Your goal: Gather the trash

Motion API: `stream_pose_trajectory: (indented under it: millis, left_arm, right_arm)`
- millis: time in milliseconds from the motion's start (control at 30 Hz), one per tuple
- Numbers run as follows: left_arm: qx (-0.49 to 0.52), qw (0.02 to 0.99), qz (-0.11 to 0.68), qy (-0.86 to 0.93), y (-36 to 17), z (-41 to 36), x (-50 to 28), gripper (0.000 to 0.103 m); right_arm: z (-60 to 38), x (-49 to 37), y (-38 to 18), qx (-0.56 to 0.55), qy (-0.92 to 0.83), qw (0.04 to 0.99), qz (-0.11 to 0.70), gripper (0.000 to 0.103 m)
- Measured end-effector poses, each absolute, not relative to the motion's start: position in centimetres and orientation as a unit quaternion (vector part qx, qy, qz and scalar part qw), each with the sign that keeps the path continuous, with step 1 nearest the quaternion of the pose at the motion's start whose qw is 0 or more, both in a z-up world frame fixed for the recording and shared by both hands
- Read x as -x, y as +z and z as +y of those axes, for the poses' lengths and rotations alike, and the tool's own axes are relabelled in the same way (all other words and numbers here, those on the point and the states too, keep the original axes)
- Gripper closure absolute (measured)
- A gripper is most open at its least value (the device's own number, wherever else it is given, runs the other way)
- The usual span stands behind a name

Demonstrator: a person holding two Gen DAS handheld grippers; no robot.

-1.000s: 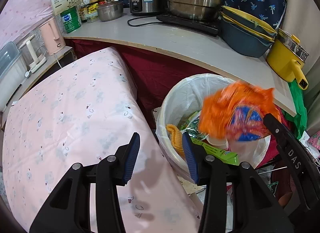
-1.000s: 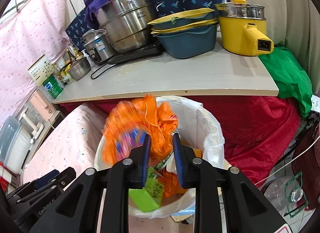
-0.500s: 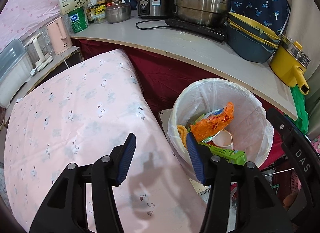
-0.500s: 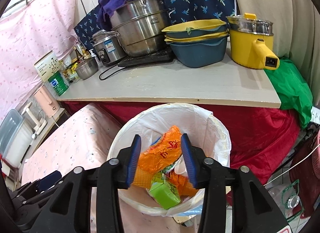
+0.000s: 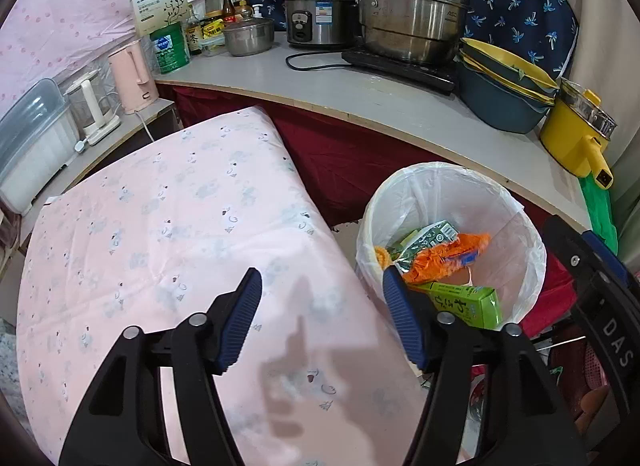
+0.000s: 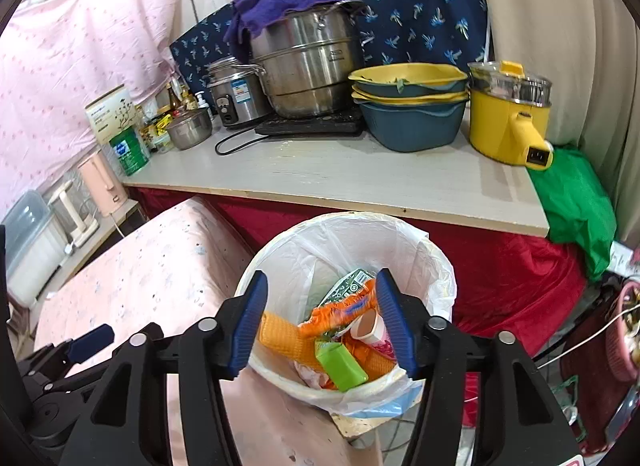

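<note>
Hovering above the bin (image 6: 436, 266), the right gripper (image 6: 322, 320) has just been opening its jaws; they stand apart with nothing pinched, the trash lying well below them. The orange wrapper (image 6: 340, 308) rests on top of the heap inside the liner, its long axis slanting from lower left to upper right, beside a green carton (image 6: 342, 362) and a paper cup (image 6: 370, 326). So the task's thing is already in the bin, straight ahead and beneath this gripper.

The left gripper (image 5: 322, 320) has also just been opening and is empty; it hangs over the pink sheet (image 5: 168, 234), with the bin off to its right. No loose trash shows on that sheet, so the next piece probably lies outside both views.

Beyond the bin, a red cloth (image 6: 500, 266) hangs under the counter (image 6: 340, 177), which carries a steel pot (image 6: 308, 61), stacked basins (image 6: 412, 121) and a yellow cooker (image 6: 508, 121), all well clear of the jaws.
</note>
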State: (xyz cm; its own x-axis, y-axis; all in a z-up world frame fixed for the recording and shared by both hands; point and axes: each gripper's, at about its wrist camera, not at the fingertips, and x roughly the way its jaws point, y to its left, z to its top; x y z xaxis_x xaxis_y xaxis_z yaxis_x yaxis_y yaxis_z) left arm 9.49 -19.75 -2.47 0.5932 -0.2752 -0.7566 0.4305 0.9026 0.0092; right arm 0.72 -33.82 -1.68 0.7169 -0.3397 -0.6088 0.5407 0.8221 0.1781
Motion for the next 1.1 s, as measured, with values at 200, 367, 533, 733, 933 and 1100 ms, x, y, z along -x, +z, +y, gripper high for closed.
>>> stream_pose_trajectory:
  millis: [200,367,533,733,933,1100]
  left_arm:
    - [-0.106,0.889,0.4,-0.195,-2.4,-18.4,-8.7,0.038]
    - [-0.112,0.89,0.398,-0.193,-2.4,-17.3,-8.0,0.034]
    - [-0.117,0.892,0.394,-0.189,-2.4,-16.3,-7.3,0.028]
    - [-0.123,0.896,0.386,-0.182,-2.3,-15.5,-6.7,0.016]
    - [-0.135,0.893,0.389,-0.179,-2.5,-15.4,-6.5,0.014]
    - [-0.134,0.891,0.396,-0.177,-2.8,-15.2,-6.6,0.014]
  right_arm:
    - [-31.9,0.0,-1.0,-0.143,-0.246,0.911,0.298,0.034]
    - [-30.9,1.0,-1.0,-0.138,-0.247,0.91,0.305,0.025]
    - [-30.0,1.9,-1.2,-0.127,-0.245,0.909,0.312,0.019]
    - [-29.3,2.3,-1.3,-0.108,-0.238,0.908,0.329,0.006]
    - [-29.1,2.7,-1.5,-0.098,-0.235,0.904,0.343,0.006]
    - [-29.2,2.7,-1.8,-0.097,-0.228,0.902,0.355,0.006]
